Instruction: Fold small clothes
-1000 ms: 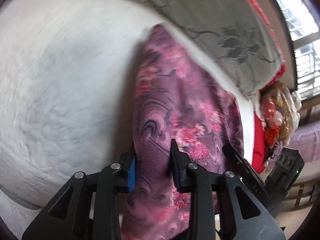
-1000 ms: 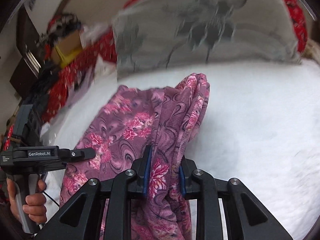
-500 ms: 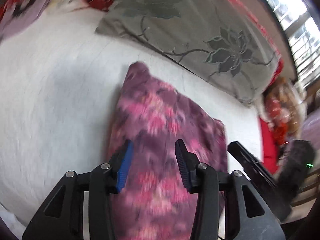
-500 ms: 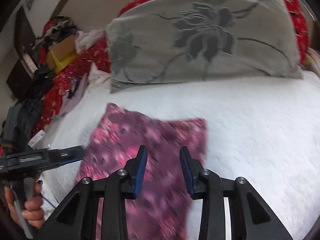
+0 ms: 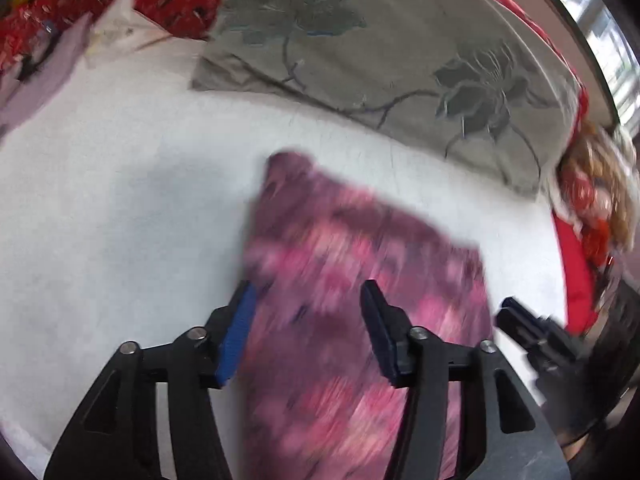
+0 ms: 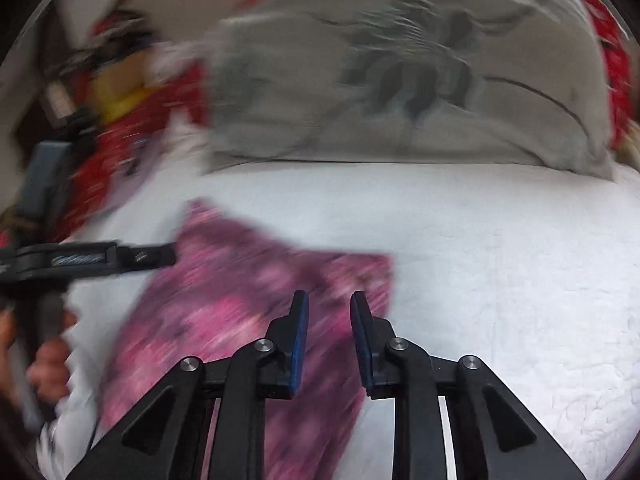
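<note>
A purple and pink floral garment (image 5: 360, 280) lies flat on the white bedspread (image 5: 120, 220), blurred by motion. My left gripper (image 5: 306, 296) is open and empty, held above the garment's near left part. In the right wrist view the same garment (image 6: 240, 300) lies at the lower left. My right gripper (image 6: 328, 300) is open and empty above the garment's right edge. The left gripper (image 6: 100, 258) shows at the left of that view, held by a hand.
A grey pillow with a dark flower print (image 5: 380, 60) lies across the far side of the bed, also in the right wrist view (image 6: 400, 80). Red patterned cloth and clutter (image 5: 100, 0) sit at the far left. A red item (image 5: 576, 272) lies at the right edge.
Both grippers were shut on the garment a second ago. They let go, opened, and have drawn back and up. The garment now lies flat on the bed.
</note>
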Motion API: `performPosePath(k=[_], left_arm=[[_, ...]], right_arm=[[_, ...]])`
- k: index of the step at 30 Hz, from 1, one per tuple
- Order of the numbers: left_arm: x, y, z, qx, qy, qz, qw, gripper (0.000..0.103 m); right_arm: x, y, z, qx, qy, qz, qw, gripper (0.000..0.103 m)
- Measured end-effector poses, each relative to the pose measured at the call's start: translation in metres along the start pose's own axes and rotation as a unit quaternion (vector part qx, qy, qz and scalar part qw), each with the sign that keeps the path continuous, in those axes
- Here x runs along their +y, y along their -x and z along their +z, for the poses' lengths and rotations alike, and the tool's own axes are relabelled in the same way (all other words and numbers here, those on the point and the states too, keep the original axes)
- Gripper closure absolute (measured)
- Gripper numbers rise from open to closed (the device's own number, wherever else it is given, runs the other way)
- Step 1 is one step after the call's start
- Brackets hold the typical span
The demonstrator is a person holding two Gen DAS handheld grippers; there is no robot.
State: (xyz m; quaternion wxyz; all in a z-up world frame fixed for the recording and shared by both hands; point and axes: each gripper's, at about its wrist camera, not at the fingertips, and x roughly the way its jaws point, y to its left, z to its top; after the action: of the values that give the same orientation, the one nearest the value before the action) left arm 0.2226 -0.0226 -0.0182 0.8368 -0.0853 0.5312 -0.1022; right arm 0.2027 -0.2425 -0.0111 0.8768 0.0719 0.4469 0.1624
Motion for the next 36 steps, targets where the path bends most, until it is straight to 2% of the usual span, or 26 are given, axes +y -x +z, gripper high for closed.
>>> performPosePath(k=[1,2,3,4,5,7,8,10,11,13,15,16,18,21,22,24,26,28,31,33,35,36], left_arm=[[0.005,0.000,-0.015,0.002,0.001,0.008,1.0000,0.041],[0.010,-0.010,-0.029,0.016,0.005,0.012,0.9998,0.040],[0.016,-0.021,-0.040,0.034,0.011,0.001,0.9994,0.037],[0.021,-0.021,-0.044,0.029,0.024,-0.014,0.9992,0.036],[0.026,-0.014,-0.047,0.025,0.039,-0.023,0.9986,0.037],[0.028,0.003,-0.048,0.036,0.035,-0.019,0.9985,0.037],[0.027,0.013,-0.050,0.026,0.024,-0.011,0.9993,0.038],[0.022,0.031,-0.063,0.004,-0.011,0.014,0.9998,0.037],[0.019,0.032,-0.069,0.003,-0.019,0.021,0.9996,0.035],[0.017,0.018,-0.088,0.024,-0.031,0.029,0.9988,0.030],[0.018,0.004,-0.096,0.045,-0.026,0.029,0.9982,0.020],[0.022,0.005,-0.098,0.054,-0.007,0.023,0.9983,0.020],[0.024,0.017,-0.102,0.058,0.005,0.015,0.9982,0.021],[0.022,0.025,-0.117,0.046,-0.028,0.043,0.9976,0.021],[0.022,0.019,-0.124,0.054,-0.037,0.056,0.9963,0.020],[0.020,0.004,-0.132,0.084,-0.050,0.081,0.9919,0.018],[0.018,0.011,-0.136,0.075,-0.057,0.092,0.9913,0.018],[0.011,0.025,-0.142,0.056,-0.085,0.114,0.9883,0.018],[0.004,0.052,-0.161,0.006,-0.131,0.140,0.9815,0.018],[0.006,0.062,-0.172,-0.012,-0.132,0.140,0.9812,0.018],[0.010,0.070,-0.181,-0.034,-0.124,0.142,0.9813,0.018],[0.012,0.073,-0.186,-0.041,-0.122,0.145,0.9811,0.018]], right_arm=[[0.003,0.007,-0.012,0.008,0.007,0.030,1.000,0.076],[0.005,0.008,-0.021,0.015,0.008,0.033,0.999,0.067],[0.007,0.003,-0.032,0.028,0.011,0.021,0.999,0.064],[0.008,-0.009,-0.043,0.055,0.016,-0.007,0.998,0.064],[0.006,-0.018,-0.052,0.076,0.020,-0.033,0.996,0.058],[0.003,-0.005,-0.051,0.060,-0.013,-0.042,0.997,0.057],[0.005,0.004,-0.049,0.054,-0.020,-0.050,0.997,0.059],[0.015,0.027,-0.051,0.036,-0.006,-0.034,0.999,0.058],[0.022,0.033,-0.053,0.036,0.008,-0.023,0.999,0.058],[0.030,0.031,-0.068,0.068,0.030,-0.018,0.997,0.057],[0.034,0.012,-0.084,0.121,0.055,-0.063,0.989,0.051],[0.034,0.010,-0.088,0.122,0.062,-0.079,0.987,0.044],[0.034,0.020,-0.083,0.110,0.051,-0.090,0.989,0.043],[0.047,0.042,-0.092,0.107,0.078,-0.082,0.988,0.041],[0.051,0.041,-0.103,0.120,0.102,-0.092,0.983,0.041],[0.050,0.027,-0.127,0.159,0.138,-0.147,0.967,0.040],[0.049,0.028,-0.132,0.141,0.112,-0.143,0.973,0.038],[0.045,0.042,-0.130,0.132,0.067,-0.147,0.978,0.038],[0.054,0.071,-0.135,0.100,0.045,-0.169,0.980,0.036],[0.065,0.087,-0.144,0.082,0.043,-0.177,0.980,0.032],[0.071,0.102,-0.155,0.070,0.040,-0.180,0.980,0.024],[0.072,0.101,-0.155,0.067,0.040,-0.180,0.981,0.023]])
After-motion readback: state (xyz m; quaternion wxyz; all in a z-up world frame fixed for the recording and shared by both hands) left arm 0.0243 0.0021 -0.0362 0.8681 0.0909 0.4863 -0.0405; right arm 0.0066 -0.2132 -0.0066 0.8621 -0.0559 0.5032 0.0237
